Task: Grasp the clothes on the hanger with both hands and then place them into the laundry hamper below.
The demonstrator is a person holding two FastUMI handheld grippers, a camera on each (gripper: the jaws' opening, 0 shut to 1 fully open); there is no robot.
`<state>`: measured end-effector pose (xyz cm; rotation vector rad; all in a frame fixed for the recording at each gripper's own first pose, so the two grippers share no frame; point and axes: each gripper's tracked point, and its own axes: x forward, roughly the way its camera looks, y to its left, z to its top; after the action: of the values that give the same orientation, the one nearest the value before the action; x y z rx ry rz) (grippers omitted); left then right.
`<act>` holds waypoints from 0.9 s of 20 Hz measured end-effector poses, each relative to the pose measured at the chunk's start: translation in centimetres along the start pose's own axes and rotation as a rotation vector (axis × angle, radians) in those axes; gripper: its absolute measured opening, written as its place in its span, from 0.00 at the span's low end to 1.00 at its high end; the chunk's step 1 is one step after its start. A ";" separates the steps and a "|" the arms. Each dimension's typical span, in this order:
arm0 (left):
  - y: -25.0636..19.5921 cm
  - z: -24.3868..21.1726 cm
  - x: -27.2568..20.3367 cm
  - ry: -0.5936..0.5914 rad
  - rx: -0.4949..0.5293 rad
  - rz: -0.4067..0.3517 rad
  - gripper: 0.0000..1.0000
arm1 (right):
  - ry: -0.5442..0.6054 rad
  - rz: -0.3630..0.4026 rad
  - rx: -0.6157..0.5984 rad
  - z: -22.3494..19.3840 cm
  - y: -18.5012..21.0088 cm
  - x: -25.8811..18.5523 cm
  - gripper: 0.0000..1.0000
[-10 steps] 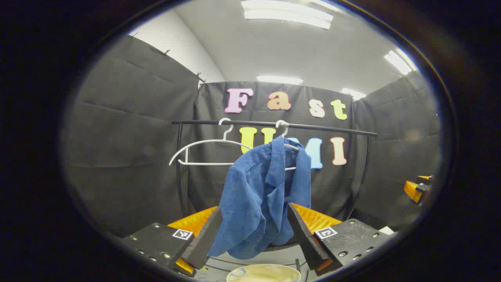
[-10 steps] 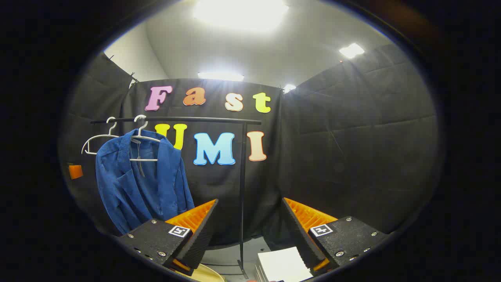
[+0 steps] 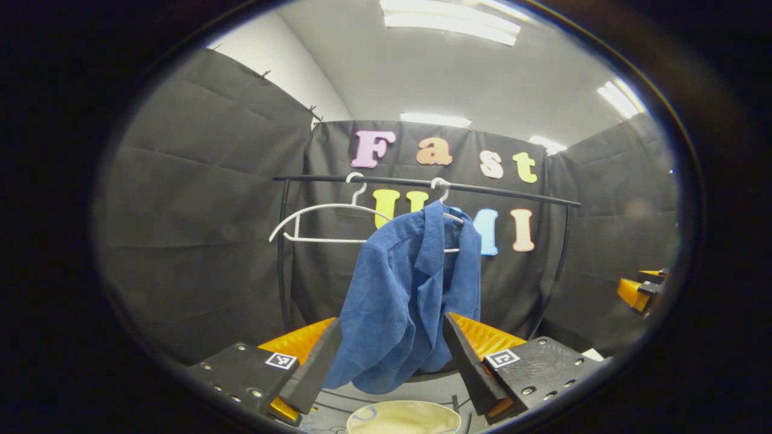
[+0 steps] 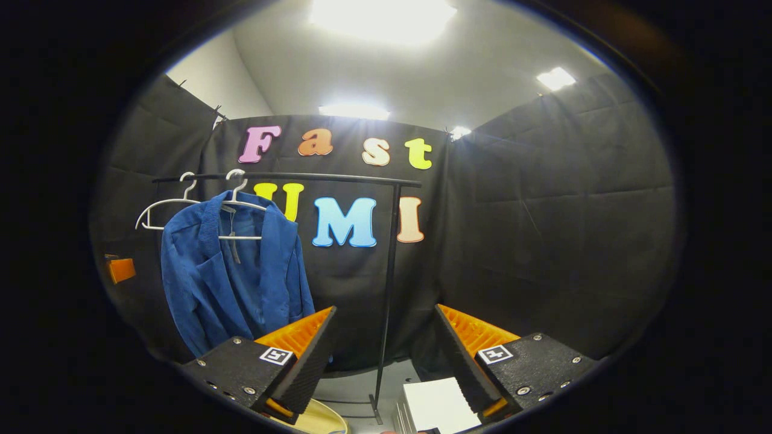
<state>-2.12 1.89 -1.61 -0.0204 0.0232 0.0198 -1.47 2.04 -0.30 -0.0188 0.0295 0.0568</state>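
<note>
A blue jacket (image 3: 404, 289) hangs on a white hanger (image 3: 443, 199) from a black rail (image 3: 422, 184). It hangs straight ahead in the left gripper view. My left gripper (image 3: 392, 361) is open, its fingers framing the jacket's lower part from some way in front, not touching it. Below sits the round cream rim of the hamper (image 3: 404, 416). In the right gripper view the jacket (image 4: 232, 277) hangs at the left, and my right gripper (image 4: 386, 355) stands open, aimed at the rack's right post (image 4: 389, 289). The hamper's edge (image 4: 329, 419) peeks out beneath its left finger.
An empty white hanger (image 3: 319, 220) hangs left of the jacket on the same rail. A white box (image 4: 437, 407) lies on the floor by the rack's right foot. The other gripper (image 3: 639, 289) shows at the far right of the left gripper view.
Both views have shifted a little: the rack and jacket now sit slightly higher in the left gripper view and further right in the right gripper view. Both grippers remain open.
</note>
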 end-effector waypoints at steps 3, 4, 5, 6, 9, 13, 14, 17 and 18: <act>0.7 0.0 -1.1 0.001 0.009 0.016 1.00 | 0.006 0.014 0.009 -0.3 0.4 -0.5 0.95; 0.6 -0.1 -1.4 0.002 0.012 0.017 1.00 | 0.007 0.016 0.010 -0.5 0.4 -0.7 0.96; 0.5 -0.1 -1.6 0.004 0.014 0.015 1.00 | 0.009 0.016 0.011 -0.6 0.3 -0.8 0.95; 0.4 -0.2 -1.6 0.006 0.016 0.016 1.00 | 0.009 0.017 0.013 -0.8 0.3 -0.9 0.95; -0.1 -0.3 -1.5 0.009 0.004 0.020 1.00 | 0.013 0.023 0.015 -1.1 0.2 -1.0 0.95; -0.5 -0.9 -1.7 0.023 -0.010 0.017 1.00 | 0.022 0.042 0.041 -1.1 0.8 -1.4 0.95; -0.9 -1.1 -1.6 0.028 -0.012 0.010 1.00 | 0.024 0.047 0.041 -1.2 1.0 -1.5 0.95; -1.2 -0.7 -1.2 0.027 -0.010 -0.005 1.00 | 0.038 0.070 0.038 -1.5 2.0 -1.6 0.95; -1.4 -0.5 -1.1 0.024 -0.010 -0.007 1.00 | 0.044 0.080 0.038 -1.4 2.3 -1.5 0.95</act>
<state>-3.17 0.49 -2.03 -0.0311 0.0469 0.0123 -3.19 4.24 -1.72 0.0195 0.0749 0.1359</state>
